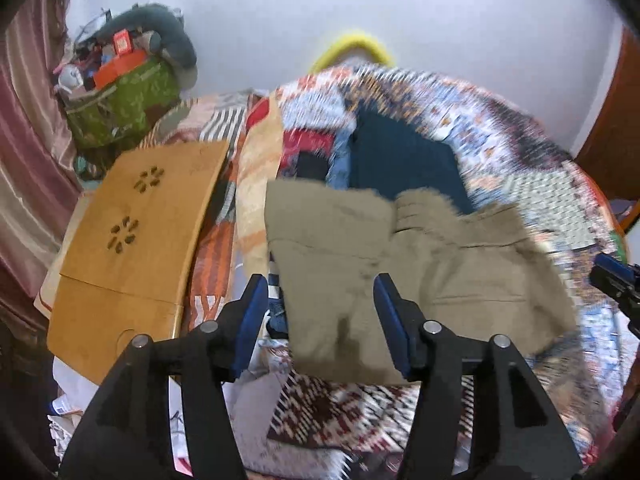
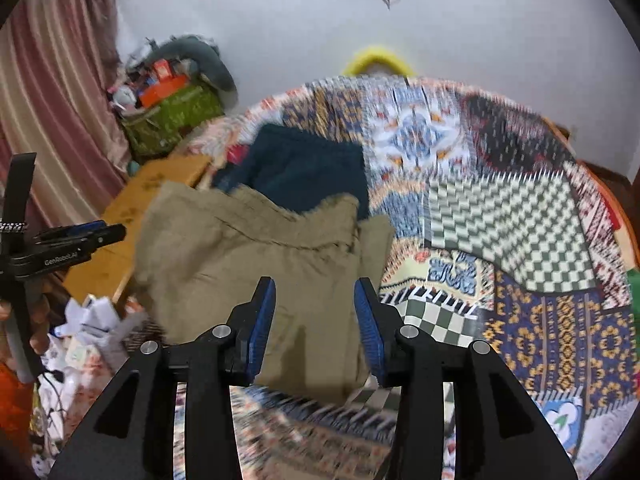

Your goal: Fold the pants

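Both tongs stand part-open with nothing pinched. Left gripper [image 1: 322,300] hangs over the pants [image 1: 400,280], its blue pads spread to either side of the cloth's near-left part and clear of it. Right gripper [image 2: 315,304] stands narrower, over the near-right part of the pants [image 2: 260,272], its pads also free of the cloth. In the right view the left gripper [image 2: 92,236] shows side-on at the far left, beside the pants' left edge, with a hand [image 2: 38,320] on its grip.

Pants lie on a patterned quilt [image 1: 540,184], which spreads wide to the right and beyond, giving open room there. To the left the room is tighter: a wooden tray [image 1: 132,248] sits just past a strip of orange cloth [image 1: 256,184], and behind it a green bag [image 1: 124,108] stands against a curtain [image 1: 28,140]. A dark blue garment [image 1: 404,160] lies just beyond the pants, its near edge under them.

Pants are khaki and folded into a rough block, with a welt pocket facing up and ragged hems along the far edge. Their outline is blurred.
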Demonstrator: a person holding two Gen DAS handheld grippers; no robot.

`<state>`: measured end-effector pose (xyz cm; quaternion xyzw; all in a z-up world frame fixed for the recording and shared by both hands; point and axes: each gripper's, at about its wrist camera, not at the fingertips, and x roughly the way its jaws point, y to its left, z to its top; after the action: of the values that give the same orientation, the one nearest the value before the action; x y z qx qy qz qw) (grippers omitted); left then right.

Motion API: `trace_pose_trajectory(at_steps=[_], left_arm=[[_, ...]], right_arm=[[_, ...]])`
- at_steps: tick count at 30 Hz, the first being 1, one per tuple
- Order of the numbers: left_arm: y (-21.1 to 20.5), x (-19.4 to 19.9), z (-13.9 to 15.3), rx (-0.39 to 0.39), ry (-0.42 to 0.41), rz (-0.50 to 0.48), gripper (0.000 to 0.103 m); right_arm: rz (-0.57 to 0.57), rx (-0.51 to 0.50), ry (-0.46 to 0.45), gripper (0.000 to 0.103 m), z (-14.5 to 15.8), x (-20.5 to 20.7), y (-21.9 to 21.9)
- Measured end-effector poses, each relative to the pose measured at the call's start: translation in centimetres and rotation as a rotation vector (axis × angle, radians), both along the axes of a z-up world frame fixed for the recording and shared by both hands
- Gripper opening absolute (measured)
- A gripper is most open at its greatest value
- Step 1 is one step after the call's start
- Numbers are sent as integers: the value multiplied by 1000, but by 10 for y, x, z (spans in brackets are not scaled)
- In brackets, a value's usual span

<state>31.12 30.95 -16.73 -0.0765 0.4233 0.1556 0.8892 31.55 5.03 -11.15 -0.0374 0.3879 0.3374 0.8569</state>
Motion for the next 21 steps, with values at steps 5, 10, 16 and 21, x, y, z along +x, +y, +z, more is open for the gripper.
trace_pose_trajectory(at_steps=[5,10,16,21], left_arm=[[-36,-47,60,-4,-131,-74,55],[-77,-116,116,28,-277,-131,55],[-120,-195,159,76,-427,-145,55],[-157,-253,175,166,-517,-138,56]], right_arm=[[37,99,-109,37,59,-49,-18],[82,182,-259,44,112,-111,-44],[112,253,-399,44,150,-185,-76],[104,303,-487,45,165,-237,-96]])
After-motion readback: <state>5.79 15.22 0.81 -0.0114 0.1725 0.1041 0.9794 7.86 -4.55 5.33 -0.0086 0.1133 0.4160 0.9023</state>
